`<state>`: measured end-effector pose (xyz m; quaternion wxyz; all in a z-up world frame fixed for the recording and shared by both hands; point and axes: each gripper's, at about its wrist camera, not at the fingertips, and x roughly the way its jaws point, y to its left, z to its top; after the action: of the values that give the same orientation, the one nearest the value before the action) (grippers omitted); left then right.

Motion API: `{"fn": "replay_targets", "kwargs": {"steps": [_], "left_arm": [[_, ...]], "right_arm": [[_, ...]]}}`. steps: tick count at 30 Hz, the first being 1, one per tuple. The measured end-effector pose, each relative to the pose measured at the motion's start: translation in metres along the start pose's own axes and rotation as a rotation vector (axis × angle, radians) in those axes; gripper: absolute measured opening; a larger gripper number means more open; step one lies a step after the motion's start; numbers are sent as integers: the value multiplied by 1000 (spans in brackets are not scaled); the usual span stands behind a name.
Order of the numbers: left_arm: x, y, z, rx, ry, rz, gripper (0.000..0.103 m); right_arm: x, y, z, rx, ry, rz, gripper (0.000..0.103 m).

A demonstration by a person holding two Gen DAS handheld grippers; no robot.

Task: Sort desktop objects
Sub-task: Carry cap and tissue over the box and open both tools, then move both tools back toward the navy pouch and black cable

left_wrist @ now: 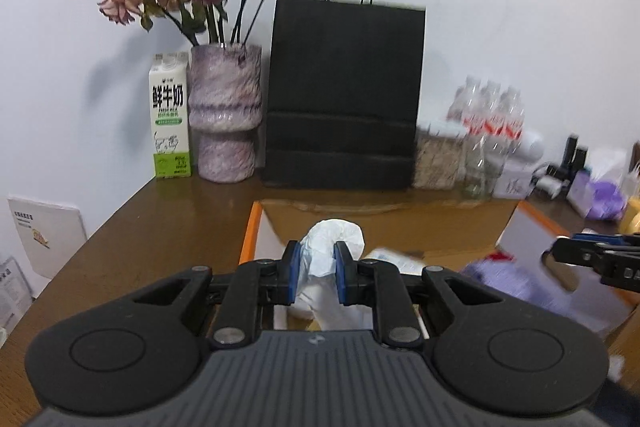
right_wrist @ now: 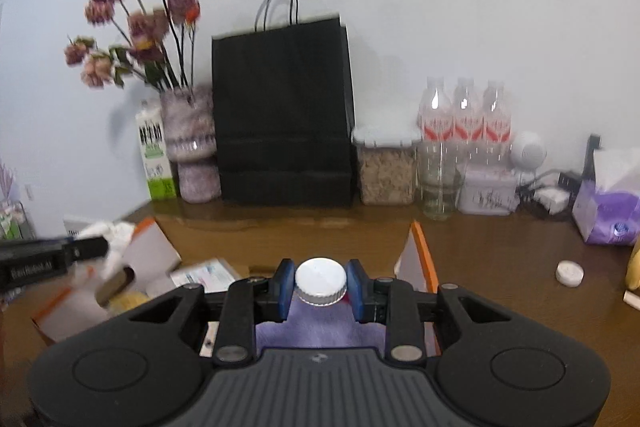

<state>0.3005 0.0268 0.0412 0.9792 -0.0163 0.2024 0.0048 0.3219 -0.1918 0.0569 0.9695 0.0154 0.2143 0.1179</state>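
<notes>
left claw [left_wrist: 316, 267] gripping tissue [left_wrist: 334, 239], right claw [right_wrist: 320, 285] gripping bottle [right_wrist: 320, 281]

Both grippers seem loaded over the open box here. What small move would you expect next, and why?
Probably lower and release. The left gripper pinches a crumpled white tissue over the open box; the right gripper clamps a white-capped purple bottle above it too. Opening the jaws there should drop both in.

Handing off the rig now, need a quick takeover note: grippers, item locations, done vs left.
Left gripper: shut on crumpled white tissue, above the open cardboard box.
Right gripper: shut on the white cap of a purple bottle, beside the box.
Done: some items already lie in the box.
Left: drop both; small white cap remains on the desk.
</notes>
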Motion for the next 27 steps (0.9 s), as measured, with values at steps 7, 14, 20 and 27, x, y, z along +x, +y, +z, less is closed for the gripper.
{"fn": "replay_targets", "kwargs": {"steps": [7,14,20,27], "left_arm": [[13,-6,-12,37,33,-1,22],[-8,-12,-13,59,-53,-22,84],[-22,-20,-11,76,-111,-19,103],[-35,-19,-8,38,-151,-7,103]], "right_arm": [[13,-4,-17,-13,51,-5,27],[3,-2,-20,-12,5,-5,83],[-7,7,-18,-62,-29,-6,98],[-15,15,-18,-89,-28,3,103]]}}
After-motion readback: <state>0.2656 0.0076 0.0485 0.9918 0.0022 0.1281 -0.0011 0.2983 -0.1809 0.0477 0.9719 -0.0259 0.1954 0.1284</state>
